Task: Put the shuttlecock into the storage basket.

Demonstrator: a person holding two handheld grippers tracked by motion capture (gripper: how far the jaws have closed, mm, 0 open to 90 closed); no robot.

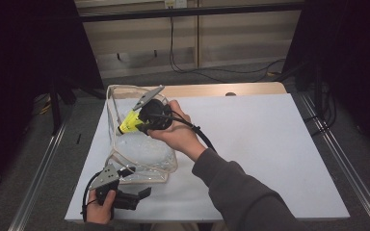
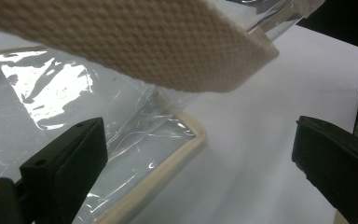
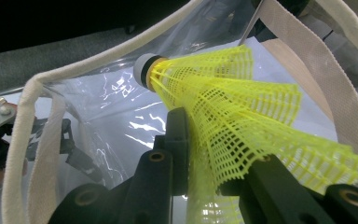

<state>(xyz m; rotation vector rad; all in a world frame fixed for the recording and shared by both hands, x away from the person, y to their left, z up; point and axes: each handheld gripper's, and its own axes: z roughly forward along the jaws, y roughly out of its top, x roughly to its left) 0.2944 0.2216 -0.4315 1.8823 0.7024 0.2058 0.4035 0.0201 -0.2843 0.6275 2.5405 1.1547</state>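
1. Right gripper, centre-left of the high view: jaws pinched on the yellow shuttlecock. In the right gripper view the jaws clamp the mesh skirt from both sides; skirt squashed between them, lower edge cut off by the frame bottom.
2. Shuttlecock sits over the open mouth of the clear bag, cork tip pointing to the left of the high view. Whether the tip is already below the rim is hard to tell; the hand and gripper body cover that spot.
3. Left gripper, lower left of the high view: jaws spread, nothing between the pads. In its own view they straddle the bag's trimmed corner without touching it.
4. Webbing strap crosses the top of the left gripper view, blurred and cut off at the left.
5. Bag lies on the white table; its plastic walls are mostly glare.
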